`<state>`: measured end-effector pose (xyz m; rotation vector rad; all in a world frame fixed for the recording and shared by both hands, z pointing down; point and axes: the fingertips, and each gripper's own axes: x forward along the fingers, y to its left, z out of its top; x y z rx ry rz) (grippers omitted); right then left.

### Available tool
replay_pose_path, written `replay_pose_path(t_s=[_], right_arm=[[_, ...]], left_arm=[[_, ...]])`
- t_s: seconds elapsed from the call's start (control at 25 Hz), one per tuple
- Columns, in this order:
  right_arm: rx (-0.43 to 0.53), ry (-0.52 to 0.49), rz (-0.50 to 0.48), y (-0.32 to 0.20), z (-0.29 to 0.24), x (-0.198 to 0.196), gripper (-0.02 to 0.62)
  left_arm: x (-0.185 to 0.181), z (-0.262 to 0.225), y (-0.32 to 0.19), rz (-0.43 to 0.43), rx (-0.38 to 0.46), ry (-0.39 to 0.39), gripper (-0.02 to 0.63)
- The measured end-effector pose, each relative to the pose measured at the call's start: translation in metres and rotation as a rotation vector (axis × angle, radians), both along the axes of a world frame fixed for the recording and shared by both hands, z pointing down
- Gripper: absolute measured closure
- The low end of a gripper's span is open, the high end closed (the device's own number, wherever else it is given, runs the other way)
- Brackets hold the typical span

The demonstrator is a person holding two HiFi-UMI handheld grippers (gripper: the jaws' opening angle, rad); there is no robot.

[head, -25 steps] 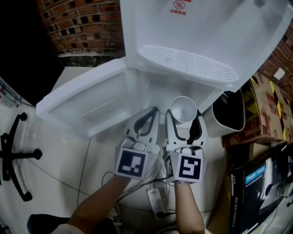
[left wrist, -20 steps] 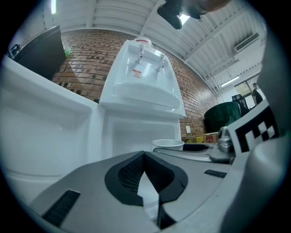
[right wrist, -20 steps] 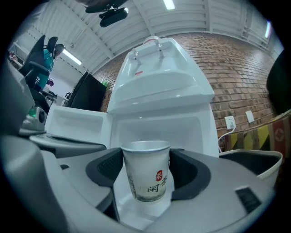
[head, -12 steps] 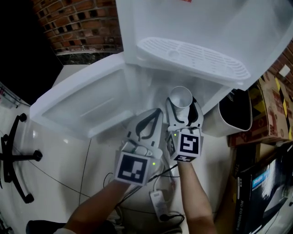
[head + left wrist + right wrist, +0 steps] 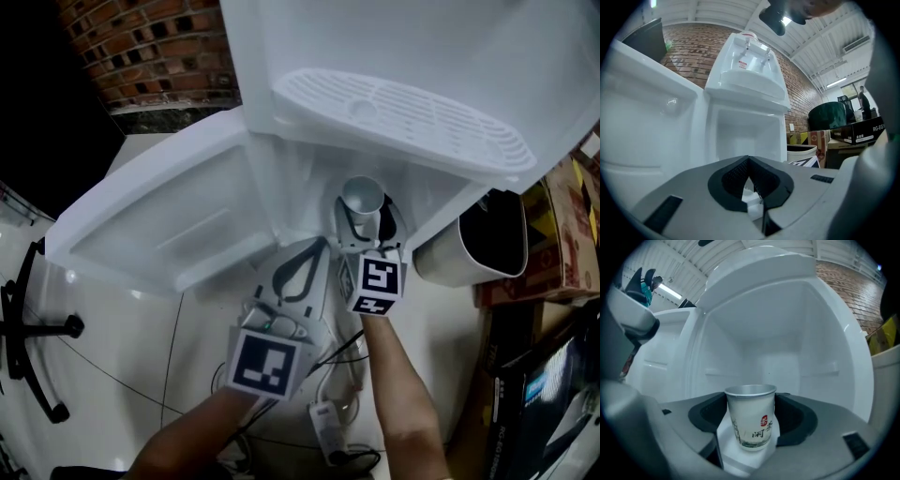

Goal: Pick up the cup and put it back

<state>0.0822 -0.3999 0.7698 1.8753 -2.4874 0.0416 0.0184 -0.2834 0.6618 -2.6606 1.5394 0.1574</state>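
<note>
Closest to me, the left gripper (image 5: 749, 161) is pinched shut with nothing in it, so I think it should just wait off to the side by the open door (image 5: 159, 225). A bit further in, the right gripper (image 5: 366, 214) squeezes the paper cup (image 5: 751, 420) around its middle, standing straight up (good, it won't tip), right at the mouth of the white cupboard (image 5: 787, 348). It should go in slowly, set the cup down flat inside, then let go gently.
</note>
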Motion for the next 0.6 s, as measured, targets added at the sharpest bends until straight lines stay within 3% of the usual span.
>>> replay_pose_path(t_s=[0.6], right_arm=[[-0.053, 0.013, 0.03, -0.017, 0.032, 0.006, 0.261]], left_arm=[[-0.003, 0.015, -0.001, -0.003, -0.018, -0.019, 0.612]])
